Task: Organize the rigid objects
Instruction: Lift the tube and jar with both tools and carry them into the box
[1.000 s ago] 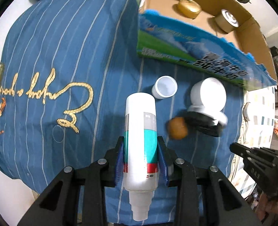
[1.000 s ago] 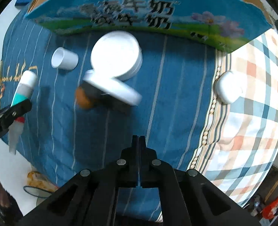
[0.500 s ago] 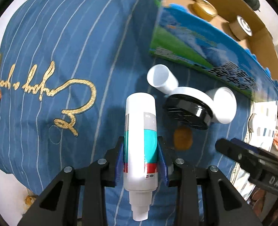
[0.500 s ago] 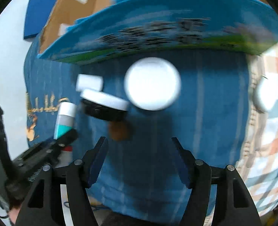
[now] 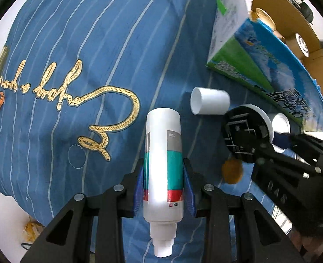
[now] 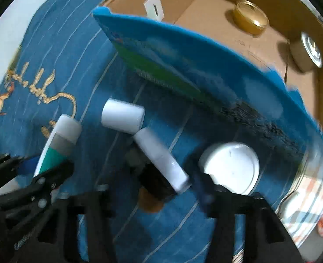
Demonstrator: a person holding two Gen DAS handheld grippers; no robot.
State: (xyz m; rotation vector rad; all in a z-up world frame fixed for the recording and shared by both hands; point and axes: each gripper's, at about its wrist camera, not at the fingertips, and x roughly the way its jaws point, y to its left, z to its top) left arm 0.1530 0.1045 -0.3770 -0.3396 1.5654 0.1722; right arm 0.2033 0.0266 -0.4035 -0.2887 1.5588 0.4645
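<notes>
- Left wrist view: left gripper (image 5: pixel 163 173) is clamped on the bottle (image 5: pixel 163 153) — blue pads on both sides of its teal band, nozzle end towards the camera, above the cloth (image 5: pixel 85 43).
- Cap (image 5: pixel 209 104) lies on its side on the cloth, just beyond the bottle's far end.
- Right gripper (image 5: pixel 271 144) comes in from the right; its jaws have just been closing, with the disc (image 5: pixel 242 135) between them — it looks pinched, black face on the near side and white rim on the far side.
- Brown lump (image 5: pixel 232 173) lies just below the disc; the lid (image 5: pixel 280 122) is behind it.
- Box (image 5: pixel 260 65) is at the top right with its printed flap down.
- Right wrist view, blurred: right gripper (image 6: pixel 152 190) has the tilted disc (image 6: pixel 159 160) between its fingers; pad contact is unclear here.
- Lid (image 6: pixel 233 166) is flat on the cloth to the right, and the cap (image 6: pixel 123 116) is up left.
- Left gripper (image 6: pixel 47 164) and bottle (image 6: pixel 60 144) are at the left edge.
- Tin (image 6: pixel 250 17) and tape roll (image 6: pixel 306 52) are inside the box (image 6: pixel 216 28).
</notes>
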